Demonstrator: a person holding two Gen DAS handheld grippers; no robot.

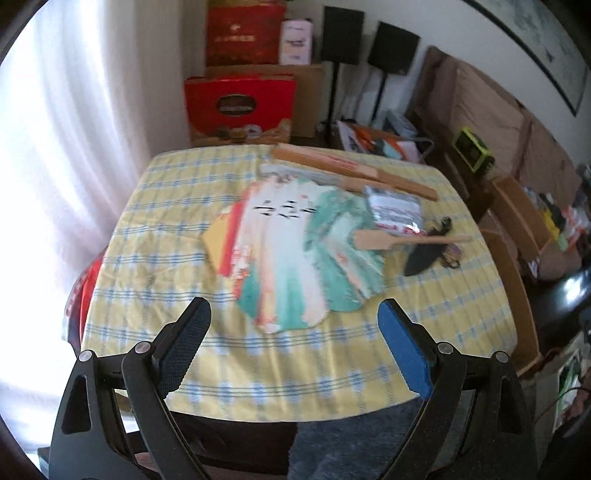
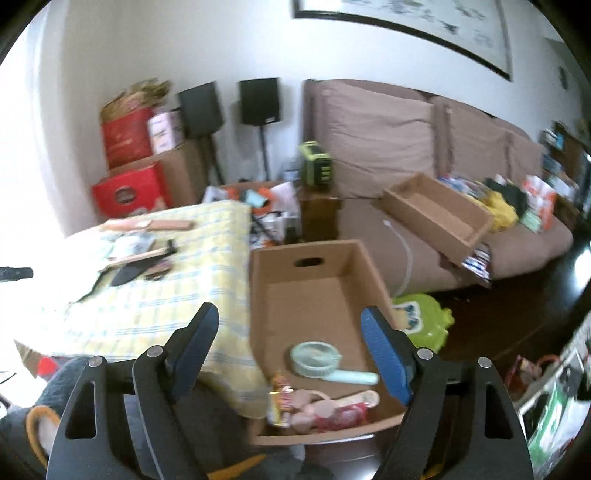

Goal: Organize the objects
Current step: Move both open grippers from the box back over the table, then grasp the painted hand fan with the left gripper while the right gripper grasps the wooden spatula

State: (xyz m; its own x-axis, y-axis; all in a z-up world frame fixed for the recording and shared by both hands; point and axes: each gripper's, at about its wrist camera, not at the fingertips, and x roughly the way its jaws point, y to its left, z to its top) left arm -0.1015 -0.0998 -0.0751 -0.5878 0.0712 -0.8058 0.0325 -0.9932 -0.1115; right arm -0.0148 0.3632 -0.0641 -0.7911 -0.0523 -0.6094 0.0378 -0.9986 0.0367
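Note:
In the left wrist view my left gripper (image 1: 293, 319) is open and empty above the near edge of a table with a yellow checked cloth (image 1: 177, 295). On it lie a spread of colourful fans (image 1: 295, 254), a wooden paddle (image 1: 406, 240), a black fan (image 1: 424, 254), a silver packet (image 1: 395, 210) and long wooden boxes (image 1: 351, 170). In the right wrist view my right gripper (image 2: 288, 328) is open and empty above an open cardboard box (image 2: 314, 288) beside the table (image 2: 166, 295). The box holds a teal hand mirror (image 2: 321, 360), a pink item (image 2: 314, 406) and a small packet (image 2: 280, 402).
A brown sofa (image 2: 406, 147) with a shallow cardboard tray (image 2: 436, 218) and clutter stands at the right. Red gift boxes (image 1: 240, 107) and two black speakers on stands (image 1: 341, 35) stand behind the table. A green toy (image 2: 424, 321) lies on the dark floor. A curtain (image 1: 74, 129) hangs at the left.

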